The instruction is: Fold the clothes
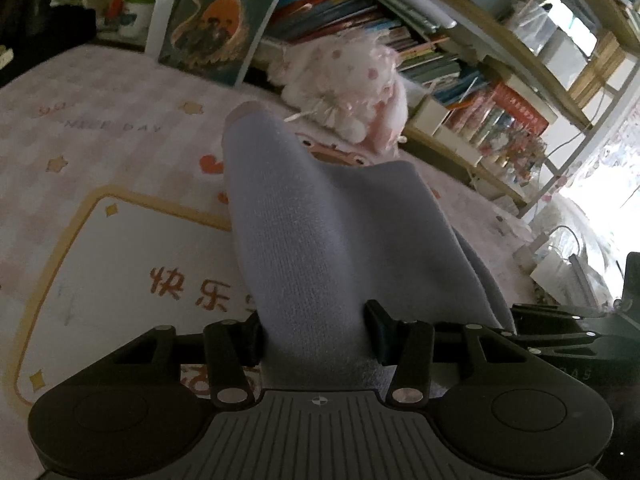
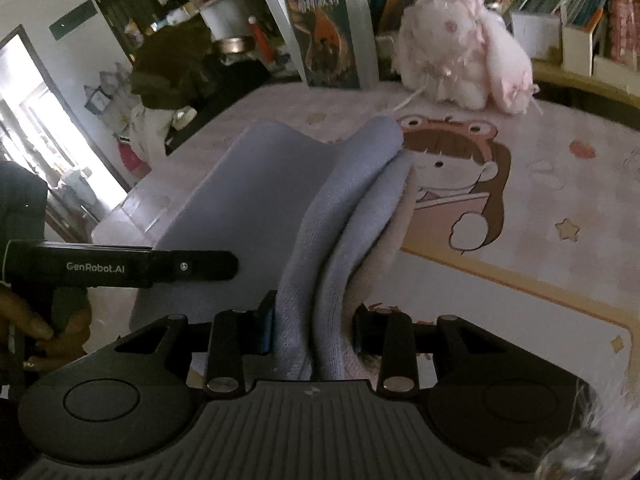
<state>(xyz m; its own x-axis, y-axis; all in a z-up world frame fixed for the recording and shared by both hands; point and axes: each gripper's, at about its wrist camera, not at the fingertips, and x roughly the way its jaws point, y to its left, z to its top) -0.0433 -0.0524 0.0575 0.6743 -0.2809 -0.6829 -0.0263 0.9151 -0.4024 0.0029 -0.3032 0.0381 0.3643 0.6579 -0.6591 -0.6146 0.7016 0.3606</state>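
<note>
Between the near fingers: left gripper [image 1: 314, 330] is closed on a thick bunch of the pale blue knit garment [image 1: 304, 240]; right gripper [image 2: 314, 330] pinches two rolled layers of the same cloth.
Likely reason for the hold: each gripper takes one end of an edge, so the garment can be lifted and laid over itself as one fold.
Garment position: it rises from both grippers and drapes forward, partly raised above the bed sheet [image 1: 120, 128], its far end sagging toward the cartoon girl print [image 2: 452, 184].
Left gripper, from the right wrist view: its black body sits at the garment's left side, level with the right.
Farther back: a pink plush toy [image 2: 464, 60] and an upright book [image 2: 324, 32] stand at the bed's far edge, before bookshelves [image 1: 460, 72].
</note>
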